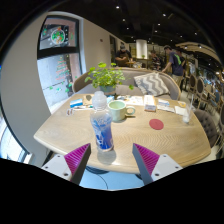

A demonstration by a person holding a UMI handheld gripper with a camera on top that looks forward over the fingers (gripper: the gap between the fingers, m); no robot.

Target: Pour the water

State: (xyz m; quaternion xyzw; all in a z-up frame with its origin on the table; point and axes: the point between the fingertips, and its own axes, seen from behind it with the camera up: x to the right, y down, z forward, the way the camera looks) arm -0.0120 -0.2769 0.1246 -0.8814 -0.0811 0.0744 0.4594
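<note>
Café-like room w/ a pale wood worktop [70, 130]. Jaws [109, 160] held level at the near edge, spread wide, gripping nothing. Water bottle [102, 128] stands upright just ahead, between the fingers w/ gaps both sides: clear, blue label, white cap. Green mug [119, 110], potted plant [106, 76], red coaster [156, 124] beyond.

tongs [110, 160] open | water bottle [102, 128] upright just ahead on bench [60, 130] | mug [119, 109] beyond | red coaster [156, 124] right

Light wood table [75, 135] ahead of my fingers: water bottle [102, 128] nearest, mug [118, 110] and red coaster [156, 124] beyond, plant [104, 75] farther.
</note>
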